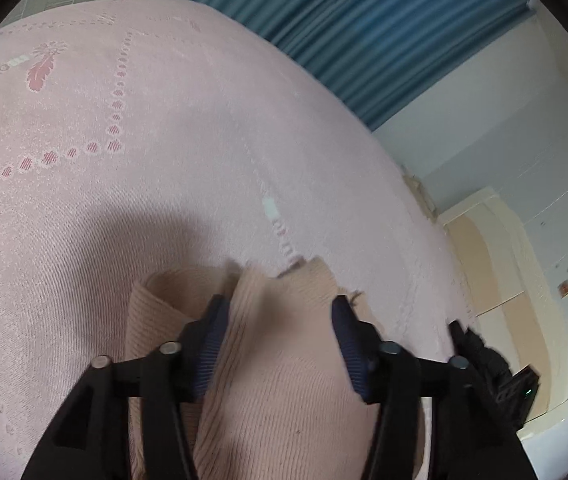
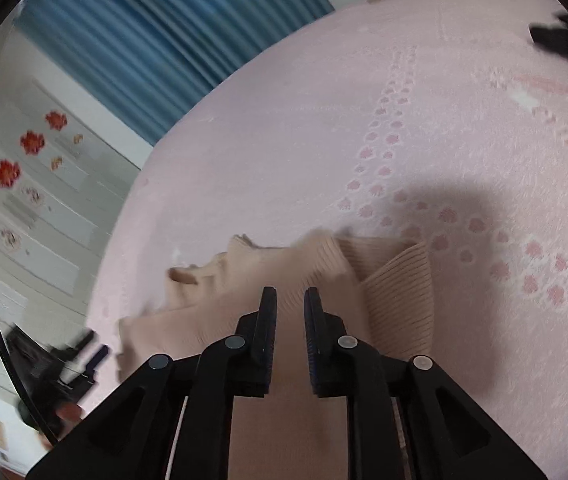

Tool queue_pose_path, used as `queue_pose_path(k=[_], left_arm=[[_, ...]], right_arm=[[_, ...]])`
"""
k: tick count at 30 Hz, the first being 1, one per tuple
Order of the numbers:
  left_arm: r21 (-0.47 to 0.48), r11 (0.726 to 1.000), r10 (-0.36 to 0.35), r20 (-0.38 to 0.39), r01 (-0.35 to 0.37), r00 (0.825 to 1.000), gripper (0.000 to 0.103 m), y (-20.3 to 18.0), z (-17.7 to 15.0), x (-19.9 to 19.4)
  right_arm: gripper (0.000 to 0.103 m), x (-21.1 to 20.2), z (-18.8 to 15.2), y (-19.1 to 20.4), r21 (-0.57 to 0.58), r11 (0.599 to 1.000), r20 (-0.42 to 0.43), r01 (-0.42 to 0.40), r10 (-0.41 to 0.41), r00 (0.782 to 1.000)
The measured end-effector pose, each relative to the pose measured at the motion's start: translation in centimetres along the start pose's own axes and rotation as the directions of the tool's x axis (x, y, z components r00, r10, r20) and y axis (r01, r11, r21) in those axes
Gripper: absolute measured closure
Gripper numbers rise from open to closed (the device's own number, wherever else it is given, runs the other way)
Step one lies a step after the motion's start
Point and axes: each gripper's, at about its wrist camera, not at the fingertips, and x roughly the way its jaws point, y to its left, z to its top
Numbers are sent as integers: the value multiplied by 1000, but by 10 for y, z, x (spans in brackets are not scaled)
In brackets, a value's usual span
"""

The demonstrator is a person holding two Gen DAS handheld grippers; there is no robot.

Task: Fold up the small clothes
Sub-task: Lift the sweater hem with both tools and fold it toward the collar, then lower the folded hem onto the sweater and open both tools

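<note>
A beige ribbed knit garment (image 1: pixel 280 368) lies bunched on the pink bedspread (image 1: pixel 164 152). My left gripper (image 1: pixel 278 308) is open, its jaws wide apart with a raised fold of the knit between them. In the right wrist view the same garment (image 2: pixel 284 280) lies under my right gripper (image 2: pixel 289 300), whose jaws stand a narrow gap apart just above the cloth, holding nothing. The left gripper also shows at the lower left of the right wrist view (image 2: pixel 92 352). The right gripper shows at the right edge of the left wrist view (image 1: pixel 483 352).
The pink bedspread (image 2: pixel 363 120) with a flower and feather pattern fills both views. A blue curtain (image 1: pixel 383 32) and a white wall with red flower stickers (image 2: pixel 8 172) stand beyond the bed. A cream headboard (image 1: pixel 503 260) is at the right.
</note>
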Motion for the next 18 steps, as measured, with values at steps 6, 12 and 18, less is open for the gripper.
queue_pose_path(k=[6,12,18], left_arm=[[177,975,144,-40,-135,989,52,-12,-14,19],[310,906,317,-46,-288,947,83,-20,-25,48],[323,895,311,48,-309,949,96,-9,-24,31]], right_arm=[[78,8,-9,-1,-143,980,26,142,-140,990],[78,36,-10,-10,-162,963,-9,214,-219,976],[98,36,-12,2,-242,946,46,217,-212,976]])
